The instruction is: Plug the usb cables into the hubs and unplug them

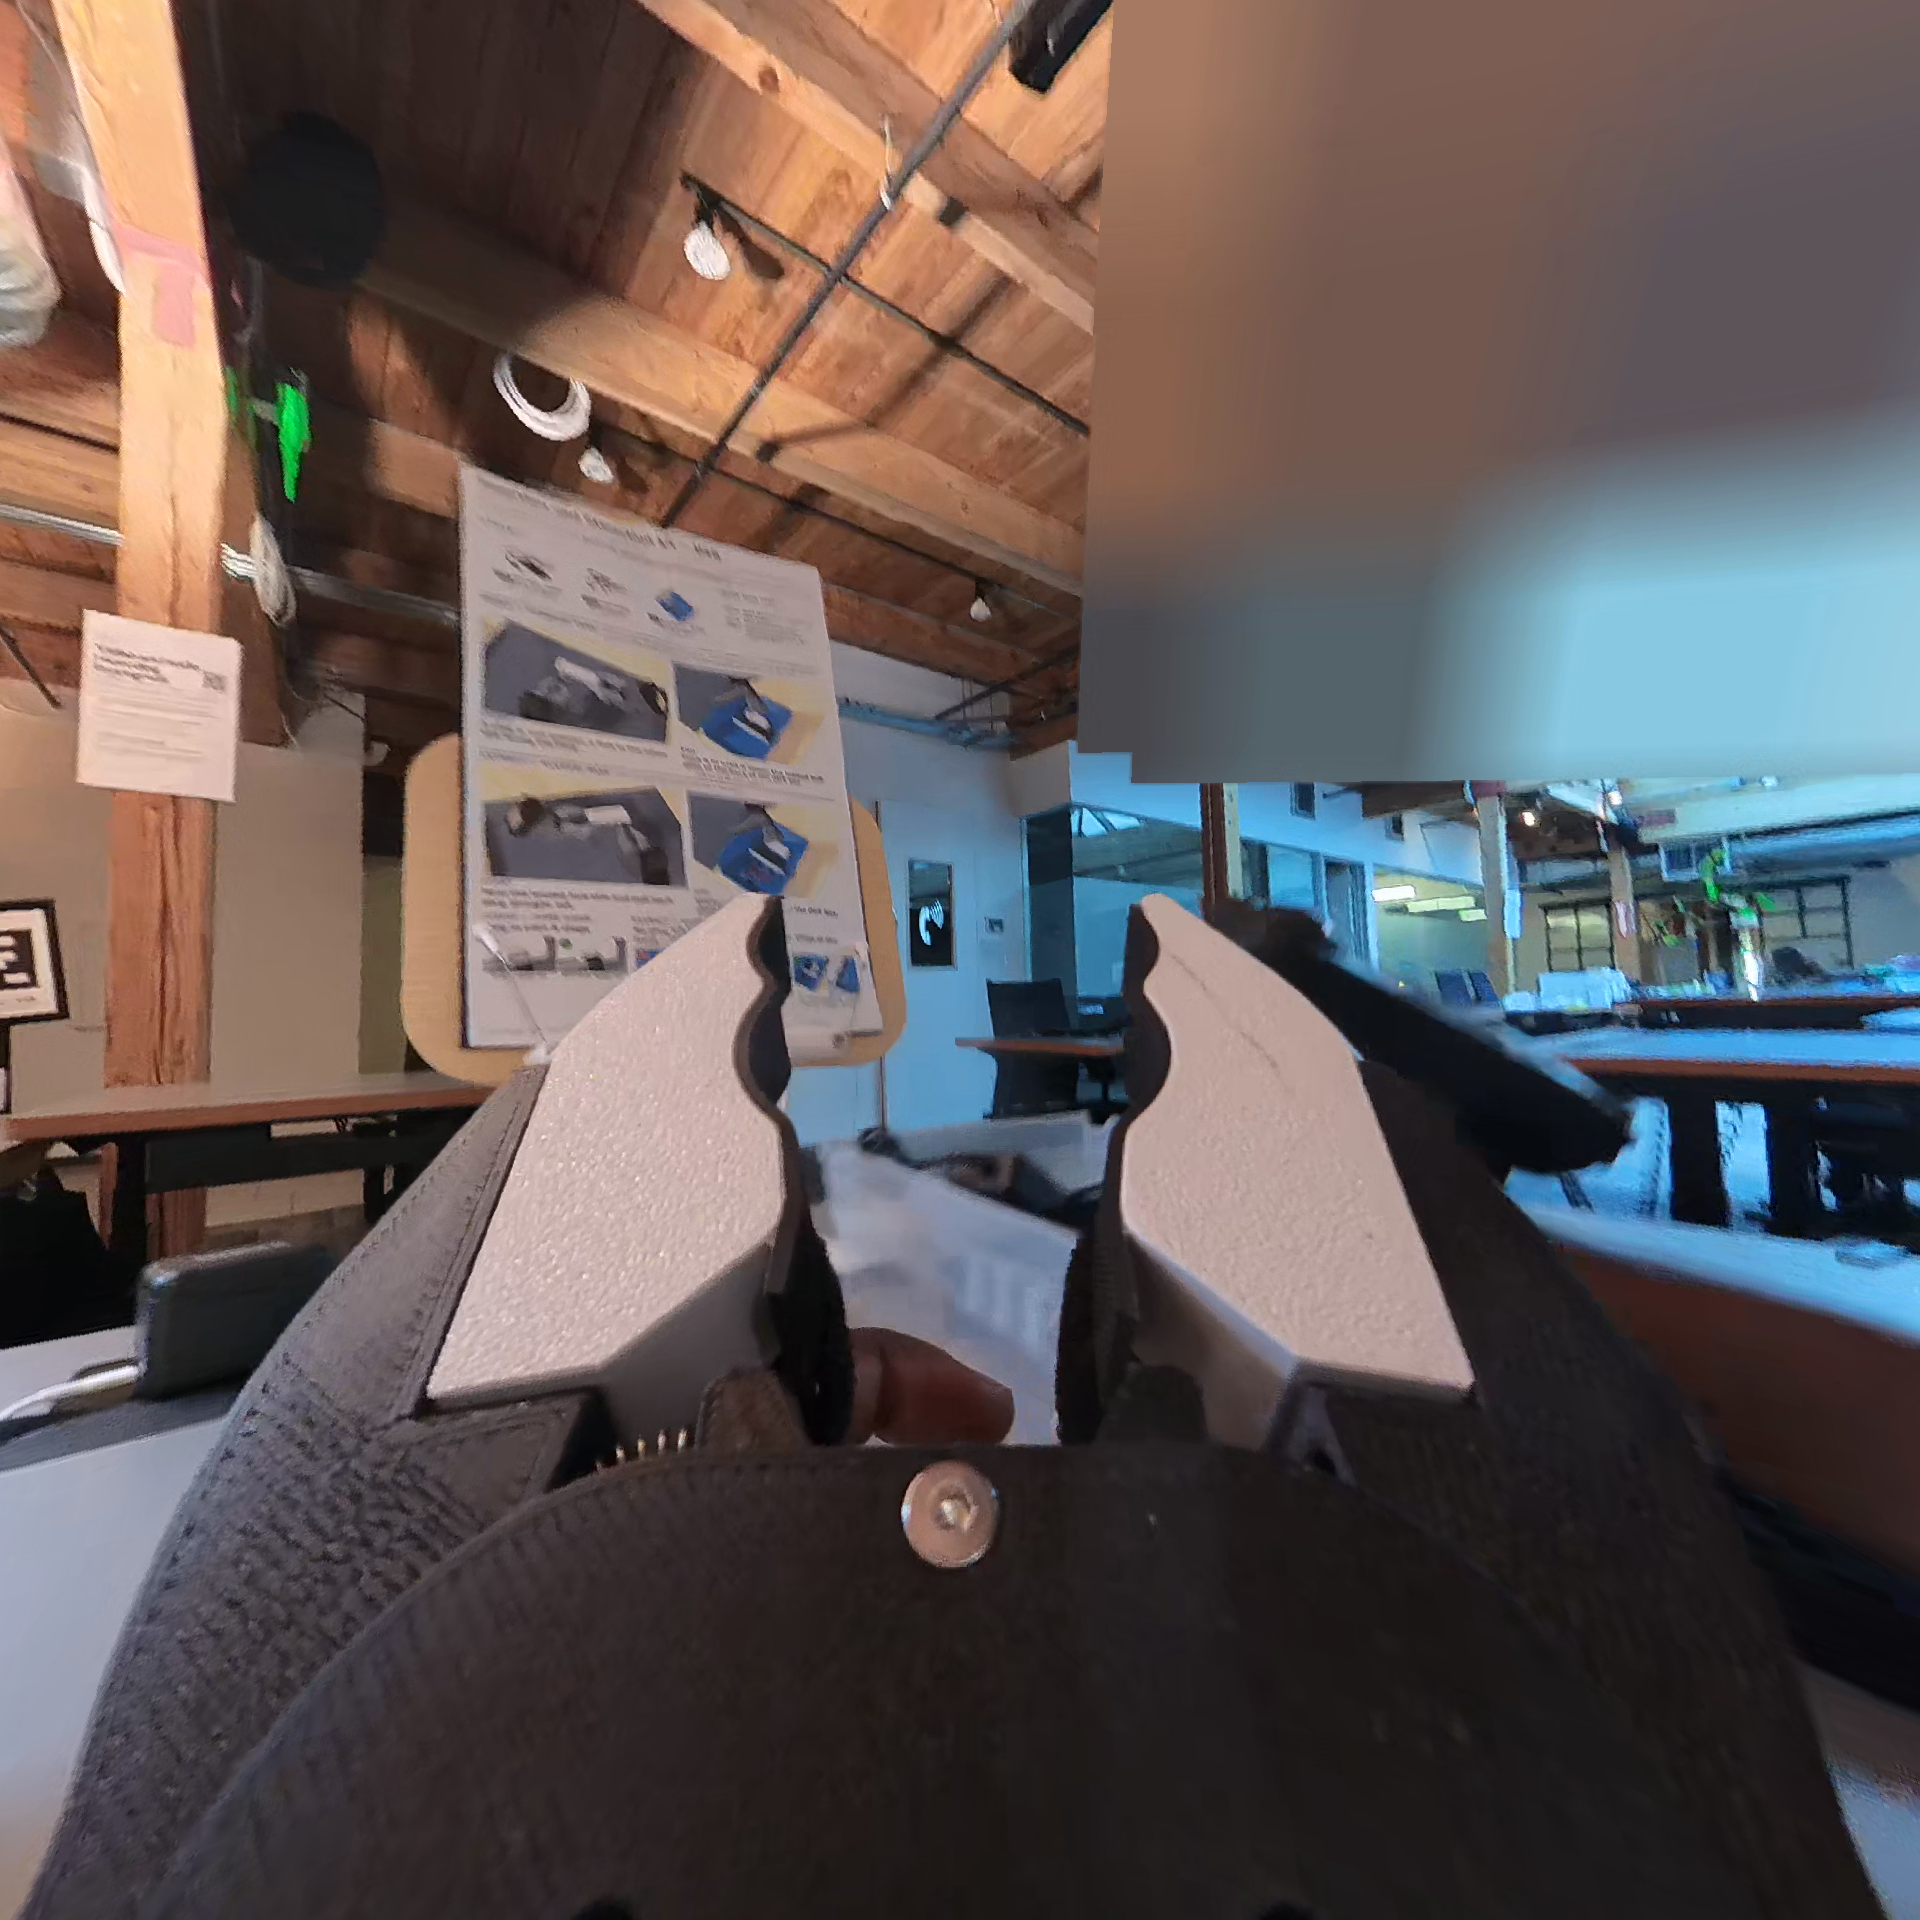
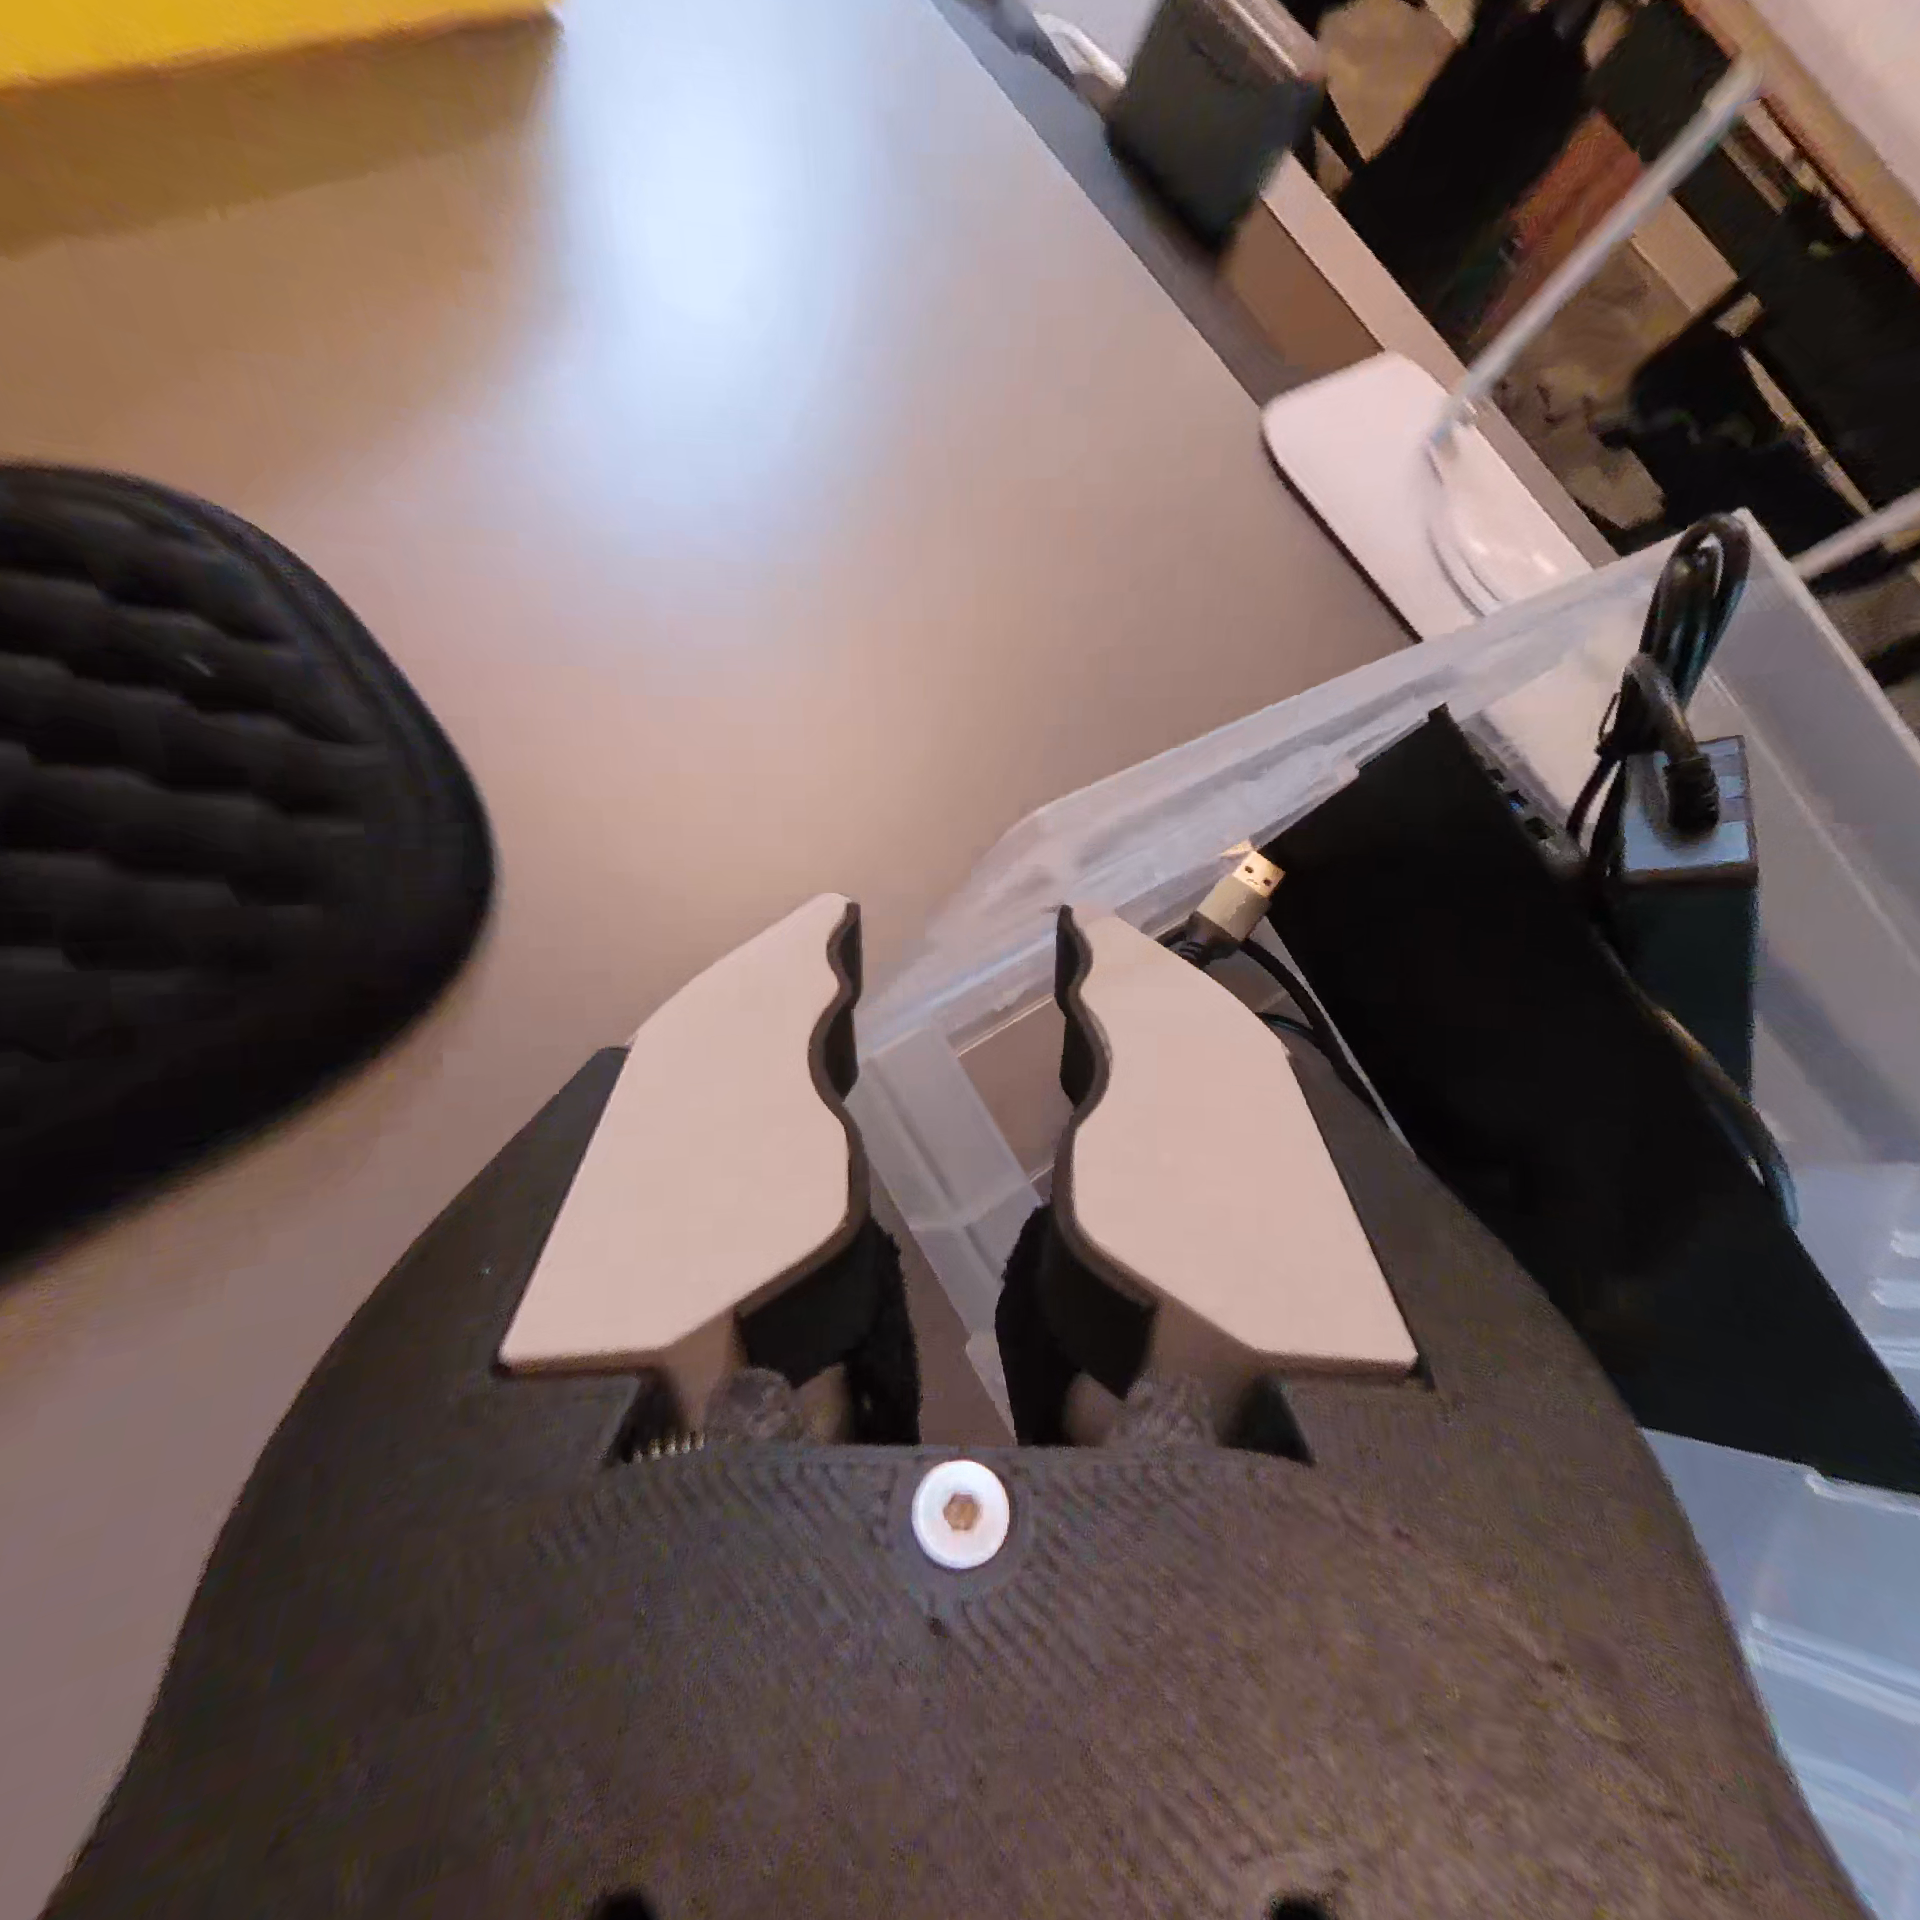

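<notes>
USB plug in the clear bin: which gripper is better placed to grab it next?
Right, probably. The right gripper is open, just beside the loose USB plug in the clear bin. The left gripper is open too, aimed up at the room.

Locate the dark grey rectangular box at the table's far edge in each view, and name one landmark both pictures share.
Left wrist view: dark grey rectangular box at lower left, beside the left gripper's pale fingers, white cable trailing left.
Right wrist view: the box, apparently the same one, at top, right of centre.
Shared landmark: the grey tabletop it sits on.
</notes>
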A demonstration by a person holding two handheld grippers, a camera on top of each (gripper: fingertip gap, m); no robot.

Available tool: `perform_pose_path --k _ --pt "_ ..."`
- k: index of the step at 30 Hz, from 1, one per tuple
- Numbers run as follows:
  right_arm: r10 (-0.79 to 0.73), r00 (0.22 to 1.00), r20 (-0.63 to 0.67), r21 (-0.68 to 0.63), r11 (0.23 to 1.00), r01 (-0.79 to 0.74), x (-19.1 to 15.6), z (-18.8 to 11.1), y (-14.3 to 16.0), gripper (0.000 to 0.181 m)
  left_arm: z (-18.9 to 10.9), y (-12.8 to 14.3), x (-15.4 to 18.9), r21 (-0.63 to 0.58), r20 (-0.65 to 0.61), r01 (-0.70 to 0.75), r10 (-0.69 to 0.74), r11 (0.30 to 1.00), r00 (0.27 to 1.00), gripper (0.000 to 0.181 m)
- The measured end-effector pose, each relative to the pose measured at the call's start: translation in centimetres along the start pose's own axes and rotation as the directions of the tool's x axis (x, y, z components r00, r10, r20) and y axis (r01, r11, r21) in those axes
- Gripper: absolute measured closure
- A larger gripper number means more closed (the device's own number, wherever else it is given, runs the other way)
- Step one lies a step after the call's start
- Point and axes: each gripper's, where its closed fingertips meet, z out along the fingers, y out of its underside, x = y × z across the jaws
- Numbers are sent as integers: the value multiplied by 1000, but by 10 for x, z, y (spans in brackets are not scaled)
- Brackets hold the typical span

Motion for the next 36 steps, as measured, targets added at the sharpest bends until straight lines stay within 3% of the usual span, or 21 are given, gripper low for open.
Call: perform_pose_path --k 6,10,13,18,21,23,25,27,29,33,36 --pt "-60 994 94 124 991 48 -50 28 -46 144 -9 -63 -8 101 29 -13 10 995 1000 123" --pt "-143 968 206 188 977 104 -81 42 -71 140 -29 -106 -32 61 112 -139 131 988 985 125" --pt "-183 943 279 219 968 123 -101 51 -86 139 -63 -135 -77 -20 292 -231 227 973 929 126" --pt "-392 876 282 276 907 318 -131 62 -94 127 -151 -169 -160 -103 623 -225 240 969 744 130" --pt "-435 863 259 301 885 355 -137 64 -99 136 -201 -163 -196 -222 735 -160 273 962 620 129" --pt "-437 857 273 336 878 341 -139 63 -102 140 -225 -148 -213 -300 762 -90 295 950 577 129" --pt "-466 840 276 379 856 350 -141 62 -102 139 -240 -125 -223 -341 764 18 266 940 588 127" --pt "-492 819 294 427 835 348 -146 58 -102 121 -246 -102 -227 -354 758 124 206 927 619 126" --pt "-454 847 276 501 820 276 -146 47 -111 105 -248 -85 -230 -356 755 202 153 912 638 127" --pt "-264 940 214 678 733 52 -133 6 -140 111 -250 -69 -233 -402 758 240 174 884 628 127" --pt "-189 947 260 757 649 -78 -142 -20 -153 117 -251 -64 -230 -453 759 269 210 850 616 135"
